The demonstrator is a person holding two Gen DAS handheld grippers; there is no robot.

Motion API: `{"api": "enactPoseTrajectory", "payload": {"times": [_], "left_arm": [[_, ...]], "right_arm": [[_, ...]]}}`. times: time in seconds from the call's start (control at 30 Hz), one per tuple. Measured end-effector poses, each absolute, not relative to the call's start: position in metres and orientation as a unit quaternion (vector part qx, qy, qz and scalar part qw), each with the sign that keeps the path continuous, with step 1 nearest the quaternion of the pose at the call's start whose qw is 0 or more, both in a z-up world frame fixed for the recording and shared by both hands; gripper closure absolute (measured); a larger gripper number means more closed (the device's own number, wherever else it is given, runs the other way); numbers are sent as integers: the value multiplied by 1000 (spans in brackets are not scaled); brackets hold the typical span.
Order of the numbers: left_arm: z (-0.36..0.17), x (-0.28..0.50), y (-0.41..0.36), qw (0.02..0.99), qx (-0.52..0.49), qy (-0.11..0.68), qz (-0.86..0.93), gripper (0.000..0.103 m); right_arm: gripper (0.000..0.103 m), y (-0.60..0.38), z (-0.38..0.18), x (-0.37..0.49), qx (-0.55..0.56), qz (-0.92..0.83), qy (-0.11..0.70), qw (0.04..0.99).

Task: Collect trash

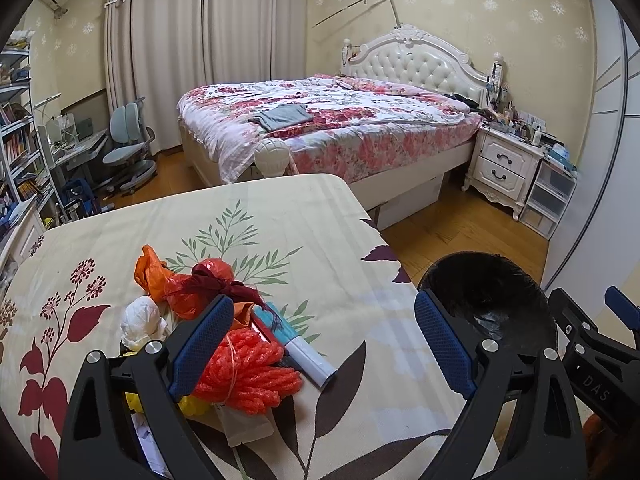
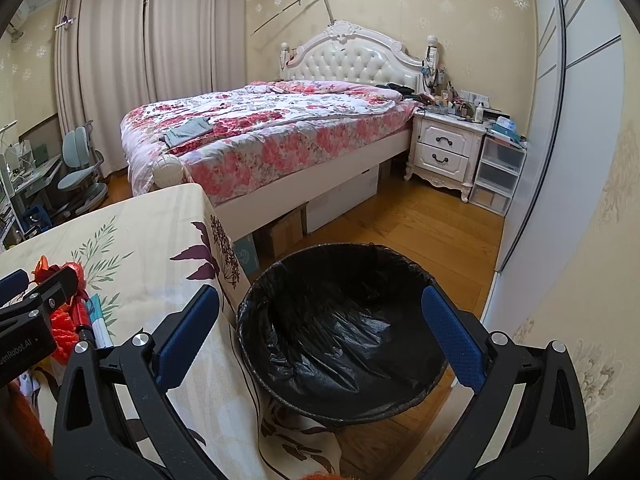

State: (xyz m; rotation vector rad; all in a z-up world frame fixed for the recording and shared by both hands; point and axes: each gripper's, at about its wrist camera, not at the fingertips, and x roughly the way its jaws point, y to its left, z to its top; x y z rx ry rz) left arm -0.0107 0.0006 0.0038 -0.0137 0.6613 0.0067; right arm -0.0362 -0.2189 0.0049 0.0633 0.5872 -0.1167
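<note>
A heap of trash lies on the table with the leaf-print cloth: an orange plastic bag, red bags tied with dark ribbon, a white crumpled wad, a red foam net and a blue-white tube. My left gripper is open above the table, its left finger beside the red foam net. My right gripper is open over the black-lined trash bin, which stands on the floor right of the table. Nothing is between either pair of fingers.
A bed with a floral quilt stands behind the table. A white nightstand and plastic drawers are at the right wall. A desk, a chair and bookshelves fill the left. Cardboard boxes sit under the bed.
</note>
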Motion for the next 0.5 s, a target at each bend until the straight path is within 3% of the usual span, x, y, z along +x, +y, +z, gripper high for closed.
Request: {"api": "enactPoseTrajectory", "payload": {"times": [0.5], "left_arm": [[3, -11, 0, 946, -6, 325, 4, 12]], "right_arm": [[4, -220, 5, -36, 32, -57, 290, 955]]}}
